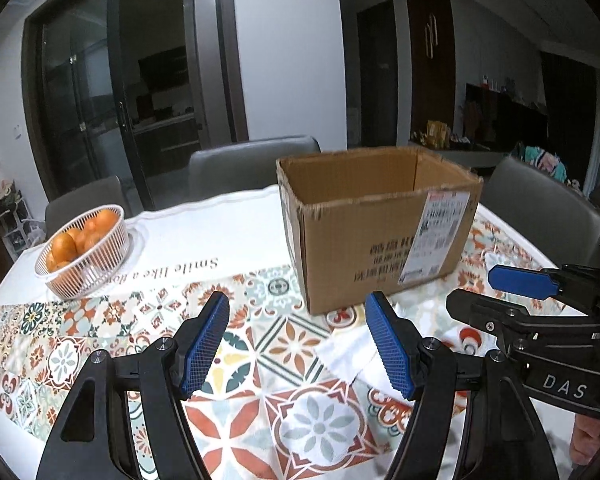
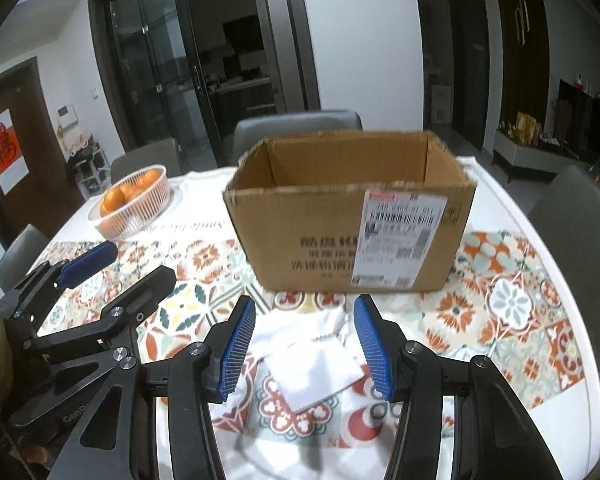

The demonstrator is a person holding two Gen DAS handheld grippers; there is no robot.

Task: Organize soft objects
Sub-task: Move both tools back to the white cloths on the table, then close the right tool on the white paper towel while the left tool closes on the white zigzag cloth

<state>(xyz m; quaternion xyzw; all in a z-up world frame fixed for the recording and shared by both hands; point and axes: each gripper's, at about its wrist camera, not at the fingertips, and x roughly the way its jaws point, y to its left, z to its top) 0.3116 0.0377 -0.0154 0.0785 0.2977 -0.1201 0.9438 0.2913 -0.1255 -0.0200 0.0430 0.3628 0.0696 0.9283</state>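
Both wide and empty, right gripper (image 2: 305,342) at lower centre must descend onto white cloth (image 2: 314,364) below cardboard box (image 2: 352,216), left gripper (image 1: 298,344) idle

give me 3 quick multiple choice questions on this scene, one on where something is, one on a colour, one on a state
1. The white cloth lies
A. inside the box
B. on the table in front of the box
C. in the fruit basket

2. The gripper pads are
A. blue
B. red
C. green

3. The right gripper is
A. shut on the cloth
B. open, holding nothing
C. shut on an orange

Answers:
1 B, it lies on the patterned tablecloth before the cardboard box.
2 A, both pads show blue.
3 B, its jaws stand apart over the cloth.
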